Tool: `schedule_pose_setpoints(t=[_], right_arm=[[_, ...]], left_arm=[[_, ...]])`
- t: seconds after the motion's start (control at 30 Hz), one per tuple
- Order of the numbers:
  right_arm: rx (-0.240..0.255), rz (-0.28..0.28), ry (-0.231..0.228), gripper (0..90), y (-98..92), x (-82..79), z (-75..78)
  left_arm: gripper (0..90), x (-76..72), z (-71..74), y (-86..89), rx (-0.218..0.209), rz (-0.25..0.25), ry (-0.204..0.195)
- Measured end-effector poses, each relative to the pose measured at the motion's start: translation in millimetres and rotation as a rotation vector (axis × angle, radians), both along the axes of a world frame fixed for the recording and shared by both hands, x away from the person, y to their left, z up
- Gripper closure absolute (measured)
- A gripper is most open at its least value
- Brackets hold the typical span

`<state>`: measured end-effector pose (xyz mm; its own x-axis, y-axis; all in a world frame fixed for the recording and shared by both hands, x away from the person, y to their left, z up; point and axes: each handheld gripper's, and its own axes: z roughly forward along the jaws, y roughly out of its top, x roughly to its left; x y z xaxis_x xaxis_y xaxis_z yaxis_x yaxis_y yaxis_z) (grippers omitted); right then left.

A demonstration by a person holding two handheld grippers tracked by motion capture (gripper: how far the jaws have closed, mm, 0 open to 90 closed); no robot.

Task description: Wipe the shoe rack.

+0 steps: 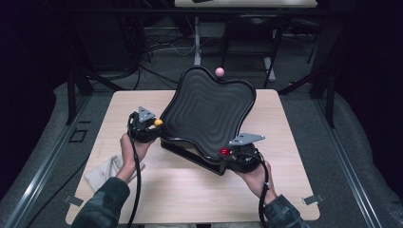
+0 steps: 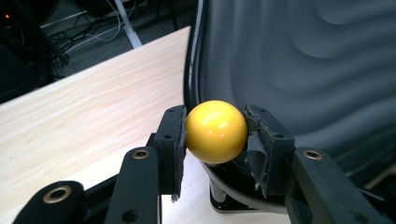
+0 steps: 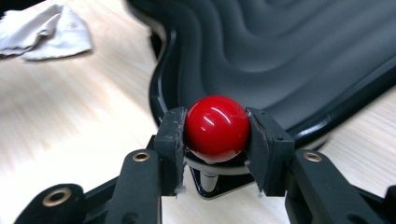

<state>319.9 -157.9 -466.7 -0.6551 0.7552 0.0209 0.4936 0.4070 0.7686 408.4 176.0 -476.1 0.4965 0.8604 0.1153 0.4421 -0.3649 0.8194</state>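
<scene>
A black tray [image 1: 209,111] with a rippled, stepped surface and a wavy rim sits over the middle of the table. Ball knobs stick out from its rim: a yellow ball [image 1: 158,122] on the left, a red ball [image 1: 224,152] at the near right corner, and a pink ball [image 1: 219,71] at the far edge. My left gripper [image 1: 153,125] is shut on the yellow ball [image 2: 215,131], with a pad pressing on each side. My right gripper [image 1: 230,156] is shut on the red ball [image 3: 217,129] in the same way. The tray rim [image 3: 161,88] curves just behind the red ball.
The light wooden table [image 1: 190,190] has bare surface in front of the tray and to either side. A crumpled white cloth [image 1: 105,170] lies near the left forearm, and also in the right gripper view [image 3: 44,30]. Cables and stand legs lie on the floor beyond the far edge.
</scene>
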Motion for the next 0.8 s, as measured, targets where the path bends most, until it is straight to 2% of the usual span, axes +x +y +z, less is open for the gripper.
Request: schedule_pose_setpoints(t=[0.07, 0.13, 0.23, 0.47, 0.6, 0.8], right_arm=[[-0.014, -0.029, -0.003, 59.4, -3.2, 3.8, 0.1], [0.006, -0.022, -0.001, 59.4, -6.4, 8.6, -0.9], [-0.015, -0.064, -0.008, 59.5, -9.8, 14.3, -0.9], [0.000, -0.093, -0.020, 59.4, -17.4, 30.0, -3.8], [0.013, -0.103, -0.025, 59.3, -21.3, 38.7, -5.4], [0.031, -0.114, -0.033, 59.2, -26.0, 47.7, -7.3]], left_arm=[[59.8, -7.7, -0.2, 2.8, -0.006, 0.000, 0.003], [59.8, -14.9, 0.5, 5.1, -0.006, -0.006, 0.012], [59.8, -25.2, 0.7, 6.5, -0.014, -0.015, 0.019], [59.8, -44.6, -0.3, 7.9, -0.038, -0.035, 0.027], [59.8, -49.5, -2.1, 6.5, -0.060, -0.037, 0.021], [59.8, -48.2, -1.3, 5.3, -0.063, -0.052, 0.035]])
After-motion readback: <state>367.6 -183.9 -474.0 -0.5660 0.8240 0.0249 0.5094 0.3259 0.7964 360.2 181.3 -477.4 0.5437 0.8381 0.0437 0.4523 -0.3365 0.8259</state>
